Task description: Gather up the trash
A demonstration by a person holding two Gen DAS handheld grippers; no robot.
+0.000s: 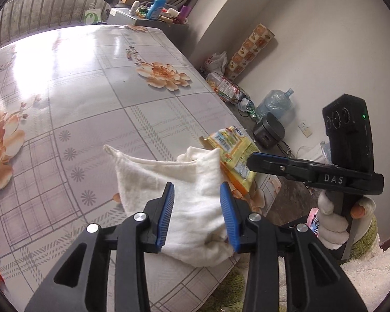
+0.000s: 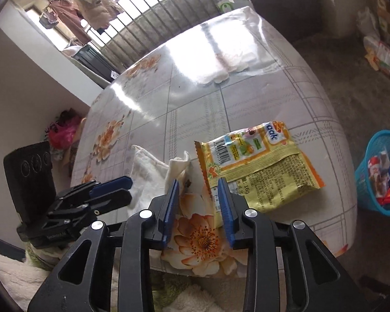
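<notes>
A yellow snack wrapper (image 2: 257,166) lies flat near the table's front edge; it also shows in the left wrist view (image 1: 233,153) behind the cloth. A white cloth (image 1: 179,189) lies on the table beside it, also seen in the right wrist view (image 2: 153,174). My left gripper (image 1: 197,195) is open, its jaws on either side of the cloth. My right gripper (image 2: 198,187) is open, its jaws astride the wrapper's near left corner. The right gripper's fingers (image 1: 270,163) show in the left wrist view, next to the wrapper.
The table (image 2: 220,98) has a glossy flowered cover. A blue basket (image 2: 382,174) holding trash stands on the floor to the right. A water jug (image 1: 275,102), bags and a rice cooker (image 1: 269,130) sit along the wall. A cluttered cabinet (image 1: 148,15) stands beyond the table.
</notes>
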